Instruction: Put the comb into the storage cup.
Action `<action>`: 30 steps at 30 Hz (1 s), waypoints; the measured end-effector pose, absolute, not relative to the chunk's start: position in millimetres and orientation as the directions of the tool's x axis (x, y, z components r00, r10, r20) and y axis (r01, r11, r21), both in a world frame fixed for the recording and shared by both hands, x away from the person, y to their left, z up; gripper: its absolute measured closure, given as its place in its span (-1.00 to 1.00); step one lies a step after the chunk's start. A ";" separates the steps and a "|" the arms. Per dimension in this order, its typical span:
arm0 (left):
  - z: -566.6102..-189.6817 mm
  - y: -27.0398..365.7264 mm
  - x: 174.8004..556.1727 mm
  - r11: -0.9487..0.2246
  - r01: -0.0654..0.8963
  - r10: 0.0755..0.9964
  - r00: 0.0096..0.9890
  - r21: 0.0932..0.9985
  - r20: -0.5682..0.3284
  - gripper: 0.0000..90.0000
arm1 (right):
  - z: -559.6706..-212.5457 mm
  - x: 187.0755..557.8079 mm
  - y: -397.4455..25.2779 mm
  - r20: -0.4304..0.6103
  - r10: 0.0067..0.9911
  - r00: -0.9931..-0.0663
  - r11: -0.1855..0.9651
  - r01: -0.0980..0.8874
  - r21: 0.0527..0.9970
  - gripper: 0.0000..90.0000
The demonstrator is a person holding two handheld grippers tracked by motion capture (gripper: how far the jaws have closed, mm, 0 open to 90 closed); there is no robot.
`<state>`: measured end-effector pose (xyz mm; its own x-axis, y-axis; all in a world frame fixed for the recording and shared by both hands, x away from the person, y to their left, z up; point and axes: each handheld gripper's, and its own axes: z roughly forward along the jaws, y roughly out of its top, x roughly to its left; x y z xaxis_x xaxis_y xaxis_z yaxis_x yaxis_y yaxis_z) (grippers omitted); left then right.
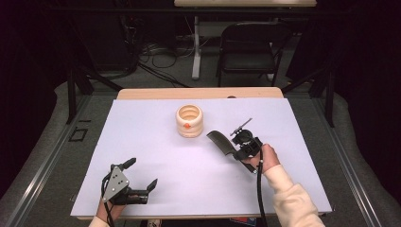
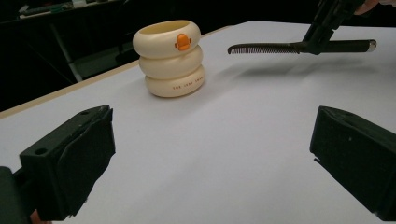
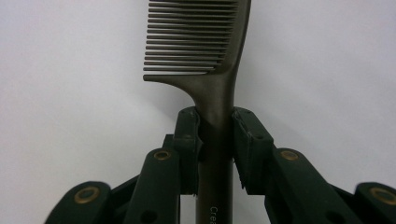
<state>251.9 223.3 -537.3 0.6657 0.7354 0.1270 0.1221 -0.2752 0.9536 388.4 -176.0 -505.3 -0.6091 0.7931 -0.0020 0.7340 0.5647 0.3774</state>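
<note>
A cream holder (image 1: pixel 189 121) shaped like three stacked rings, with a small orange mark, stands upright at the middle rear of the white sheet; it also appears in the left gripper view (image 2: pixel 170 57). My right gripper (image 1: pixel 235 150) is shut on the handle of a dark comb (image 1: pixel 221 142), held above the sheet to the right of the holder. In the right gripper view the comb (image 3: pixel 201 42) points away, its handle clamped between the pads (image 3: pixel 188 140). My left gripper (image 1: pixel 142 174) rests near the front left, open, with nothing between its jaws (image 2: pixel 210 158).
The white sheet (image 1: pixel 142 137) covers a wooden table (image 1: pixel 156 93). Beyond the far edge stand a black folding chair (image 1: pixel 250 47), a white table leg (image 1: pixel 196 47) and cables on the floor.
</note>
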 end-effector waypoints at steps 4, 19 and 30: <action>-537.8 223.3 252.5 -0.275 0.124 0.736 0.665 0.953 0.126 -1.00 | -501.6 385.4 -182.4 0.017 0.789 -0.614 0.556 0.725 0.407 0.61; -537.3 223.2 251.5 -0.282 0.121 0.734 0.666 0.952 0.133 -1.00 | -494.2 378.4 -194.6 0.030 0.795 -0.606 0.524 0.711 0.470 0.61; -537.1 223.3 251.5 -0.283 0.118 0.734 0.666 0.952 0.136 -1.00 | -490.6 376.4 -198.3 0.033 0.792 -0.610 0.515 0.696 0.501 0.61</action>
